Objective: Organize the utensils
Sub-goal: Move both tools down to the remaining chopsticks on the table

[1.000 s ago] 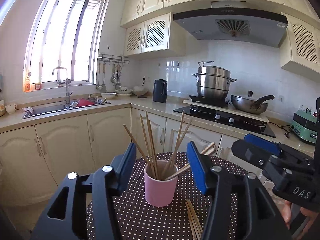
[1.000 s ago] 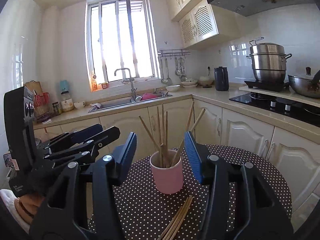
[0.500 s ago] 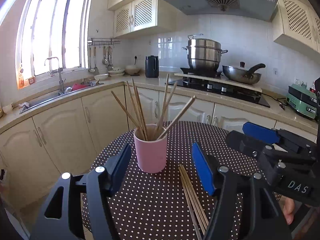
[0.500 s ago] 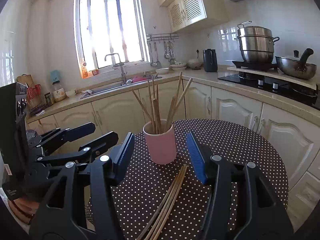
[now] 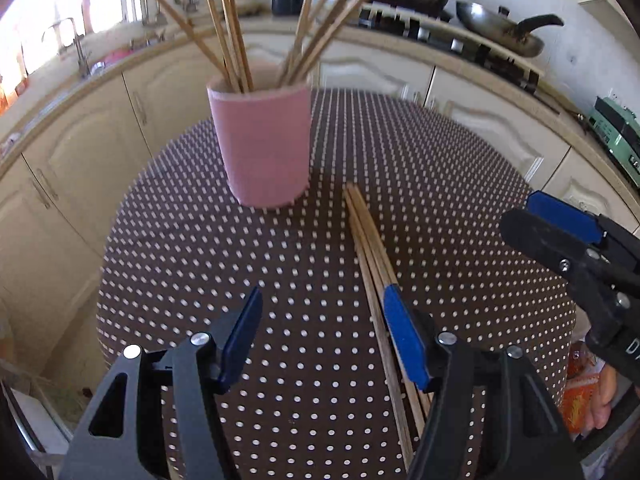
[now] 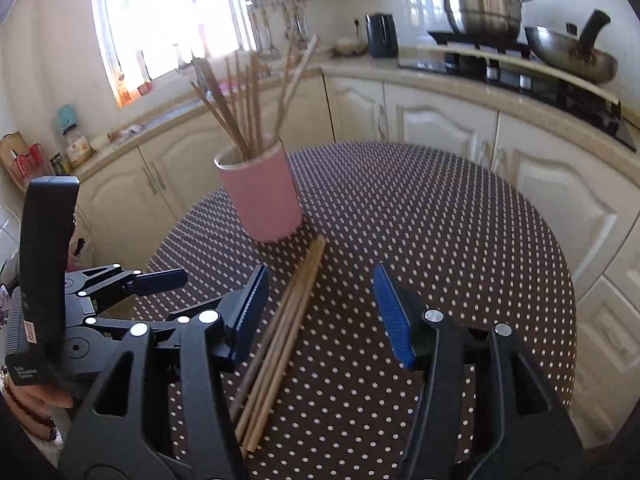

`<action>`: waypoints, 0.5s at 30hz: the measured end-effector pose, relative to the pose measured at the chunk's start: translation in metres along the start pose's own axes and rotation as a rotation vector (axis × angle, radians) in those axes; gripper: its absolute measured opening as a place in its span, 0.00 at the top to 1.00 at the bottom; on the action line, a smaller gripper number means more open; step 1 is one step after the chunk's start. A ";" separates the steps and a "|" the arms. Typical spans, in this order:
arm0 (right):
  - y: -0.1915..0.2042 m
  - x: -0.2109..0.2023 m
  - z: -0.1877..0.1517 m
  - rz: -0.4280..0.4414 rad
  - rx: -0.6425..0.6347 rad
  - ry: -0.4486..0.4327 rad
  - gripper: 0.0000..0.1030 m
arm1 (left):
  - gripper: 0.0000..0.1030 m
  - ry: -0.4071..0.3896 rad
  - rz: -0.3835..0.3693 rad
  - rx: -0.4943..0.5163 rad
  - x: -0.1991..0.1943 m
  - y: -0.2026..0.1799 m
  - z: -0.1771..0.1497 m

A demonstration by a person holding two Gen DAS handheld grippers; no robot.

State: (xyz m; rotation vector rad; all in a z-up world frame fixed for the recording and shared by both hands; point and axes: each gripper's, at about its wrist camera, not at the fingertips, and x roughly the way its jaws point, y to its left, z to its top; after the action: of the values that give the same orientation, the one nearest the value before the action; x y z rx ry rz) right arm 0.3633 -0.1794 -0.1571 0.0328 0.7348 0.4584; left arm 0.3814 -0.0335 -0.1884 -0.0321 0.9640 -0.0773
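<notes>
A pink cup point(image 5: 264, 144) holding several wooden chopsticks point(image 5: 228, 28) stands on the round dotted table point(image 5: 460, 208). A bundle of loose chopsticks point(image 5: 370, 240) lies flat in front of the cup. My left gripper point(image 5: 322, 320) is open and empty above the table, its right finger over the bundle. My right gripper point(image 6: 320, 304) is open and empty, with the bundle point(image 6: 286, 320) running between its fingers toward the cup point(image 6: 262, 194). The other gripper shows in each view: the right one point(image 5: 568, 236) and the left one point(image 6: 132, 284).
Kitchen cabinets and a counter curve behind the table, with a sink point(image 6: 192, 76) at the left, a black kettle point(image 6: 382, 36), a steel pot point(image 6: 482, 0) and a wok point(image 6: 572, 50) on the stove. The table edge point(image 6: 568, 280) is near on the right.
Both grippers have tilted down and moved closer to the table. The cup and the loose chopsticks now look larger and nearer. Both grippers stay open.
</notes>
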 end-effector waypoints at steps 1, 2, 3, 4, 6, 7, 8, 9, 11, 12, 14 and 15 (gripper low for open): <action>-0.002 0.006 -0.002 -0.001 0.003 0.022 0.47 | 0.40 0.013 -0.009 -0.004 0.005 0.000 -0.002; -0.004 0.010 -0.004 -0.006 0.006 0.037 0.47 | 0.40 0.028 -0.018 -0.004 0.011 -0.001 -0.004; -0.004 0.014 -0.006 -0.012 0.007 0.050 0.47 | 0.40 0.041 -0.019 0.001 0.017 -0.004 -0.003; -0.006 0.017 -0.007 -0.013 0.010 0.065 0.47 | 0.40 0.056 -0.016 0.011 0.022 -0.006 -0.004; -0.008 0.025 -0.011 -0.010 0.019 0.088 0.47 | 0.45 0.082 -0.005 0.025 0.032 -0.012 -0.006; -0.009 0.028 -0.012 -0.006 0.021 0.097 0.47 | 0.49 0.093 -0.011 0.029 0.037 -0.013 -0.006; -0.009 0.030 -0.014 -0.002 0.021 0.105 0.47 | 0.53 0.109 -0.024 0.028 0.042 -0.014 -0.007; -0.010 0.033 -0.015 0.000 0.019 0.113 0.47 | 0.53 0.106 -0.029 0.026 0.044 -0.014 -0.007; -0.011 0.038 -0.017 0.003 0.015 0.127 0.47 | 0.53 0.098 -0.019 0.036 0.047 -0.017 -0.008; -0.011 0.039 -0.018 0.005 0.014 0.130 0.47 | 0.53 0.100 -0.021 0.037 0.048 -0.018 -0.007; -0.012 0.044 -0.018 0.005 0.015 0.138 0.47 | 0.53 0.101 -0.018 0.040 0.051 -0.020 -0.006; -0.012 0.045 -0.019 0.004 0.016 0.142 0.47 | 0.53 0.100 -0.014 0.043 0.052 -0.021 -0.005</action>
State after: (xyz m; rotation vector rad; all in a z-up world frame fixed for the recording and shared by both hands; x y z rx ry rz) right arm 0.3849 -0.1739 -0.2021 0.0170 0.8781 0.4624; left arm 0.4060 -0.0589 -0.2326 0.0040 1.0617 -0.1136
